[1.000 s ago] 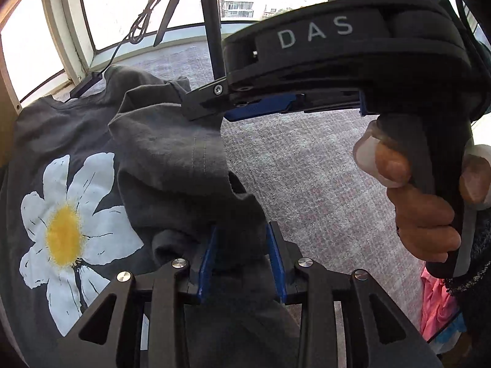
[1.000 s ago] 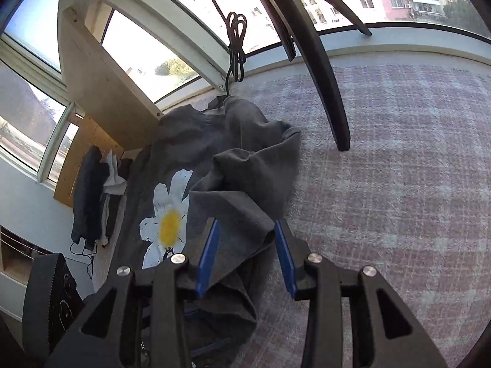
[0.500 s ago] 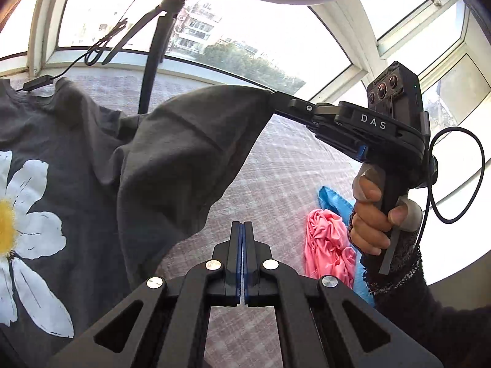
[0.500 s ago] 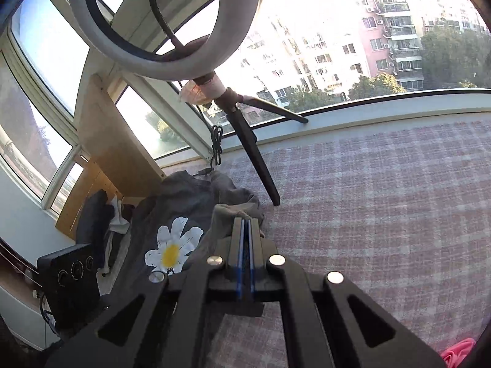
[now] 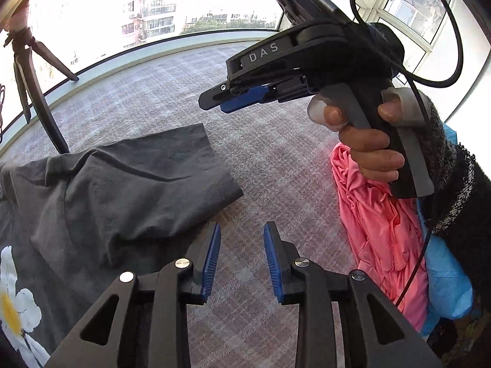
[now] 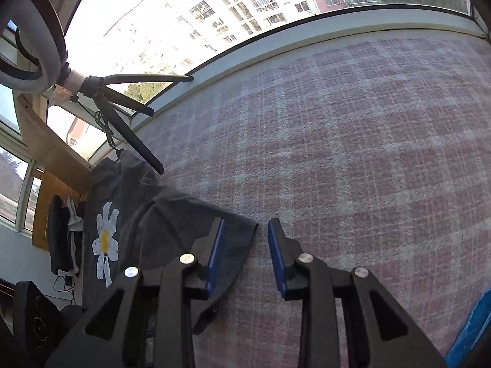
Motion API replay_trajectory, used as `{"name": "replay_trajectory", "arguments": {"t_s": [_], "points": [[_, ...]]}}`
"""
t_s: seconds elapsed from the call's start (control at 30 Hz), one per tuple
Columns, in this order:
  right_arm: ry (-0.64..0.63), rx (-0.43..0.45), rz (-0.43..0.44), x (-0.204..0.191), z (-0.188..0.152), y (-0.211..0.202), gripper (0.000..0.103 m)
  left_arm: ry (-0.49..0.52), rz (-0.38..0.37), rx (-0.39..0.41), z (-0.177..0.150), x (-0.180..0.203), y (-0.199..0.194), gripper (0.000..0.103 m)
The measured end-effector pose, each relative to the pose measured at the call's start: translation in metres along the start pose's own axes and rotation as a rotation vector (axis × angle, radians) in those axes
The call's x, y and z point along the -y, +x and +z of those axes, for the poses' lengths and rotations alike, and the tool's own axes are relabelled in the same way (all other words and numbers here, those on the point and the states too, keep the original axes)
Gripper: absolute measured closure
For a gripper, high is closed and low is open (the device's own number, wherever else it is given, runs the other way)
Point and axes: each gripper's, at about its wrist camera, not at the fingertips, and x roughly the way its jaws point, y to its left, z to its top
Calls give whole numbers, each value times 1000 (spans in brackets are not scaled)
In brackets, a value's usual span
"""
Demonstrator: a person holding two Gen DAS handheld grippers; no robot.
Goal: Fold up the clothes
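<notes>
A dark grey T-shirt (image 5: pixel 101 202) lies on the plaid-covered surface (image 5: pixel 172 92), out to the left of both tongs. It has a white daisy print (image 6: pixel 105 239) with a yellow centre on its front, and one short sleeve (image 5: pixel 184 165) is spread flat toward the right, its stitched hem showing. The body is rumpled, with a few ridges running across the shoulder. A black tripod (image 5: pixel 36 92) stands beyond the shirt's far edge.

The left tongs (image 5: pixel 242 256) sit wide open with nothing between the blue pads (image 5: pixel 210 260); the sleeve's lower edge lies just ahead of and left of the left pad, not gripped. Bare plaid shows in the gap.

The right tongs (image 6: pixel 245 253) are also wide open and empty. In their own view the sleeve tip lies under and behind the left finger, and the right finger is over bare cloth. A hand (image 5: pixel 368 150) grips their handle, raised above the surface.

Right of the left tongs, a pink garment (image 5: pixel 377 224) is heaped on something blue (image 5: pixel 445 282).
</notes>
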Motion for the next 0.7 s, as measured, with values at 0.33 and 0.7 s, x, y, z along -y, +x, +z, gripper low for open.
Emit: {"name": "replay_trajectory", "arguments": {"t_s": [0.33,0.7], "points": [[-251,-54,-198,-44,-4,42,78,-40,16,13,-21,-37,-23,81],[-176,19,-157,-49,28,49,99,23,41,-27,-23,-28,9,82]]}}
